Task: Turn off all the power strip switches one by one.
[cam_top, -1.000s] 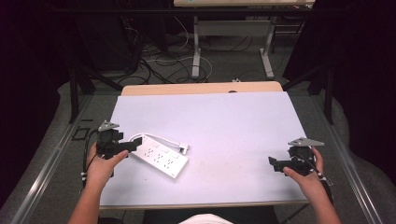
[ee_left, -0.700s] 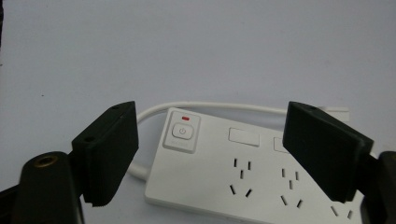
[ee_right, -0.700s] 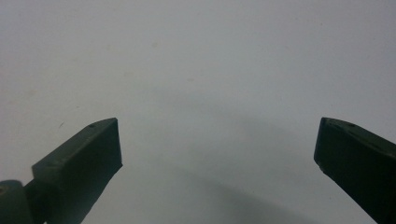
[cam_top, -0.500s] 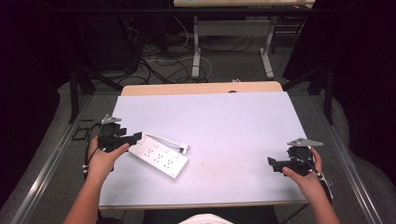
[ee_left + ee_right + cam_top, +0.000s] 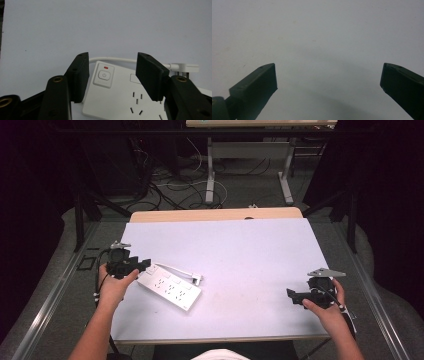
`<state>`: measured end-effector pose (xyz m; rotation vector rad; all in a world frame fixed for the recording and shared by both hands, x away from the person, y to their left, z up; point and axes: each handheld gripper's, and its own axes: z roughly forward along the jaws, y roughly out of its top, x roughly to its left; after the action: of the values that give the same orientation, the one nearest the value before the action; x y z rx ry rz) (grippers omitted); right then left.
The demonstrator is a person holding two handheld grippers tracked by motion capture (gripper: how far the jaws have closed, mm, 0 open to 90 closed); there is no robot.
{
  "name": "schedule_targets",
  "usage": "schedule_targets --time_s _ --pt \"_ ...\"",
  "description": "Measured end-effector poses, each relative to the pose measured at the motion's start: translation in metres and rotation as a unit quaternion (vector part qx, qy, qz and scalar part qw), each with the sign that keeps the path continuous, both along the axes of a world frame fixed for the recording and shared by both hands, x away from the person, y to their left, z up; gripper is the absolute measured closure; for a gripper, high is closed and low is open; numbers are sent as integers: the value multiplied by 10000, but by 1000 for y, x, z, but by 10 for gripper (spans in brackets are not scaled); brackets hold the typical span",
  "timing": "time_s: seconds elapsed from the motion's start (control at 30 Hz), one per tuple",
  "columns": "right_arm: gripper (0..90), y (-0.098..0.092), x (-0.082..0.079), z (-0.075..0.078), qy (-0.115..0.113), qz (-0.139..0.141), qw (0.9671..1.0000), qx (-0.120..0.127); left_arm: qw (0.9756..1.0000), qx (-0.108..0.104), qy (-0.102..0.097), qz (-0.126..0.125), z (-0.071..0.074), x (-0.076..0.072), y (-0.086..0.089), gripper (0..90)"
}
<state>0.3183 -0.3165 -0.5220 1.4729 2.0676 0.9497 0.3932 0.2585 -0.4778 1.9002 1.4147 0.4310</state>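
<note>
While its jaws have been closing, left tool (image 5: 112, 75) straddles power strip's (image 5: 120, 100) switch end, not yet clenched.

There is one tabletop (image 5: 240, 250), covered in white. On it lies one white power strip (image 5: 170, 287), and this strip has one white cable (image 5: 176, 268) which ends in one plug (image 5: 198, 280). In the left gripper view the strip shows one power button (image 5: 104, 75) with one small red light (image 5: 106, 67) above it. There are two tongs: the left tongs (image 5: 142, 265) and the right tongs (image 5: 294, 296). Two hands hold them, one left hand (image 5: 116, 284) and one right hand (image 5: 327, 307). Behind the tabletop stands one more table (image 5: 250, 124), with two legs visible.
</note>
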Motion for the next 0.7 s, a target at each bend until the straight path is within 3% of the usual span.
schedule_targets --time_s 0.17,0.33,0.53,0.7 --pt "4 0 0 -1 23 0 10000 -5 10000 20 75 43 -3 4 0 488" --pt "4 0 0 -2 36 14 10000 -6 9994 170 243 163 -6 9 0 535" --pt "4 0 1 -3 46 15 10000 -39 9982 239 524 177 -9 14 -1 671" --pt "4 -1 1 -3 41 10 10000 -46 9977 279 584 196 -13 18 -3 776"
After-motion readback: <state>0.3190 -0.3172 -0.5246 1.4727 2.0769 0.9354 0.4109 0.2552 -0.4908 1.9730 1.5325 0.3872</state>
